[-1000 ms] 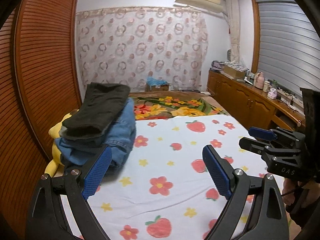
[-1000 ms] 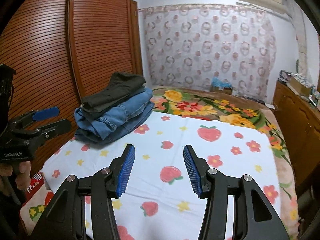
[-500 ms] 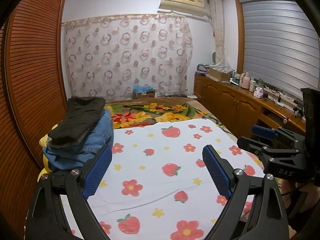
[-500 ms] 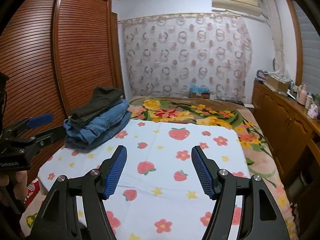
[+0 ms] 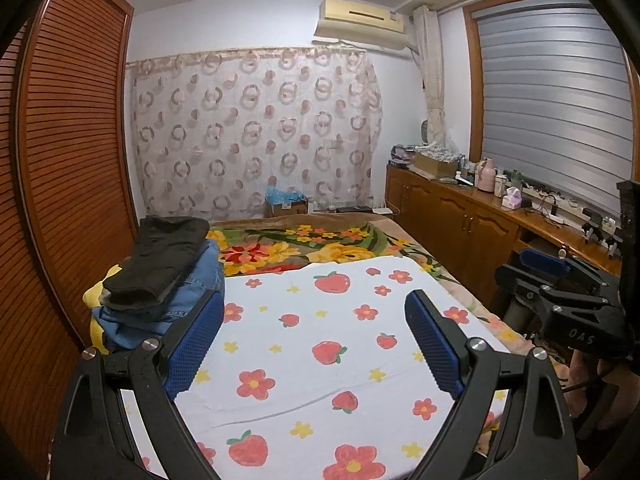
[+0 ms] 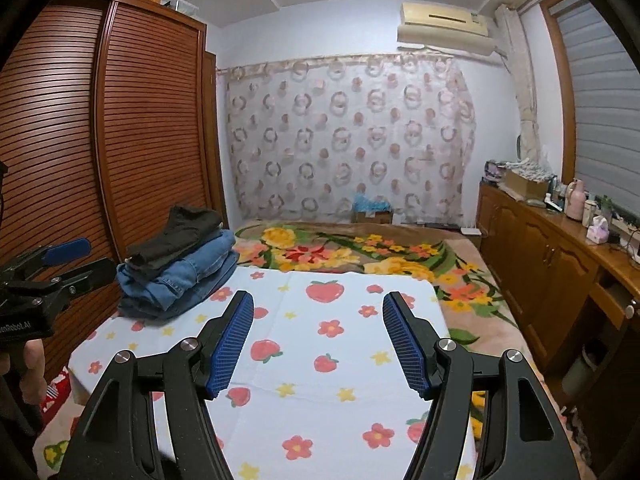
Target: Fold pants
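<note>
Folded pants [image 5: 160, 268] stacked far-left on bed [image 5: 320, 344], nearer left gripper [image 5: 314, 344]; right gripper [image 6: 318, 340]: both fingers open, empty.

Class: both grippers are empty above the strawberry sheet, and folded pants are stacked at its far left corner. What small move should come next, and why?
Probably fetch another pair: the left gripper and right gripper are open with nothing between them, the folded stack looks finished, and the sheet bears no unfolded pants.

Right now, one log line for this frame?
left gripper: open, empty | right gripper: open, empty | folded pants stack: on bed, untouched
</note>
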`<state>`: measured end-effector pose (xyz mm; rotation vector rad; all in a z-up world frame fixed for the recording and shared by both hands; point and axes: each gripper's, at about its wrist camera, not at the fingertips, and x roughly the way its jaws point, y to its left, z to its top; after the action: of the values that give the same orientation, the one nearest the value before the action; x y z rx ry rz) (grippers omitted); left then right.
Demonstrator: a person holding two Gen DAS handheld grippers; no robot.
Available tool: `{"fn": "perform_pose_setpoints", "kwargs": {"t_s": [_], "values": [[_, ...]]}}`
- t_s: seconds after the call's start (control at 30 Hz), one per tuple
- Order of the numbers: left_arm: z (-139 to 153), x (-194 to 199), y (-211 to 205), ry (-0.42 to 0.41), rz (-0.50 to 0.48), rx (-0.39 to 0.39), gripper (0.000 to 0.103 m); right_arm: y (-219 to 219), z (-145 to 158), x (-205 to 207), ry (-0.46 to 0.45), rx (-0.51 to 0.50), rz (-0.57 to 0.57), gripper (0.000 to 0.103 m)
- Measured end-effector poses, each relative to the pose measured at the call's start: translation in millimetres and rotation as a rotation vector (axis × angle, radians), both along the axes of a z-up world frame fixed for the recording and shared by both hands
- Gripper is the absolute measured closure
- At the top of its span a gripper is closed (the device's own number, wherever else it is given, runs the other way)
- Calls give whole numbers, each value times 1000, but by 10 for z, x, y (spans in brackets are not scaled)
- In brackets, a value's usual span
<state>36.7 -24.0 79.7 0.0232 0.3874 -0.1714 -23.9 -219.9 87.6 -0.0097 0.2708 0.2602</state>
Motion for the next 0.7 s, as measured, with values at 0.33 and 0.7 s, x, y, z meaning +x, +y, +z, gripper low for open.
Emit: {"fn": "perform_pose_setpoints", "kwargs": {"t_s": [0.33, 0.7], "values": [[-63, -68, 109, 8, 36, -2, 11, 62, -105, -83, -28, 4, 0, 34], [-72, -86, 135, 7, 44, -2, 11, -2, -109, -46, -21, 8, 3, 33]]}}
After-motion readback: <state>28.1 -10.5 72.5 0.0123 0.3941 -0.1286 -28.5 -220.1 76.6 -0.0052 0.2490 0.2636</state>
